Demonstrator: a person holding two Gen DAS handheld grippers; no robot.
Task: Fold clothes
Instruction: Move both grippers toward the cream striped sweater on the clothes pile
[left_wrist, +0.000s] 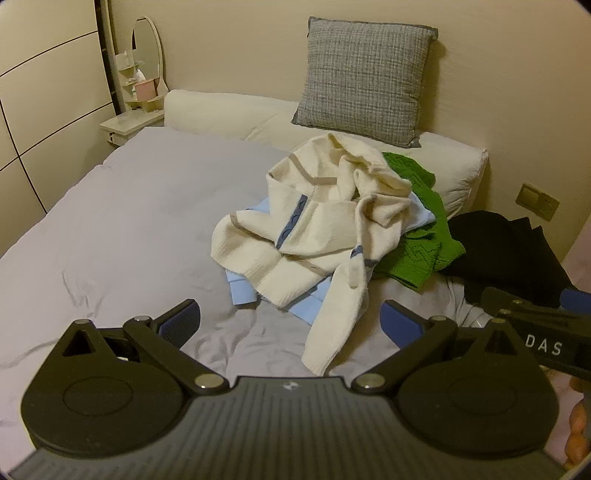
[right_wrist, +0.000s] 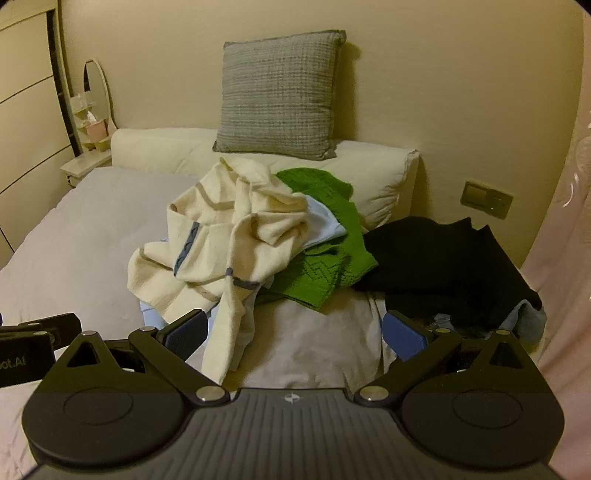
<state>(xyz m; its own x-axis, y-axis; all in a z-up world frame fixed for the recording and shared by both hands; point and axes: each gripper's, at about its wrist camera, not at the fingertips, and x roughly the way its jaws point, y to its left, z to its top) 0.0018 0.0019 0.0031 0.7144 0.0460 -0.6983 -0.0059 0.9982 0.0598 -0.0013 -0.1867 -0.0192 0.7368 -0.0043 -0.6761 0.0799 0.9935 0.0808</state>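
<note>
On the bed (left_wrist: 110, 221) your cream sweater (left_wrist: 314, 229), green knit (left_wrist: 424, 251) and black garment (left_wrist: 509, 251) lie crumpled, none folded; left gripper (left_wrist: 290, 325) and right gripper (right_wrist: 293, 332) both spread, empty.

cream cardigan (left_wrist: 314, 225), green knit (left_wrist: 424, 243), grey-checked pillow (left_wrist: 365, 79)

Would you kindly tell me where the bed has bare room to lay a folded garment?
The widest free patch is the grey sheet left of the cream knitted cardigan, running back to the long white pillow. A narrower strip lies in front of the pile. The right side is crowded: the green knitted sweater and black garment adjoin.
</note>
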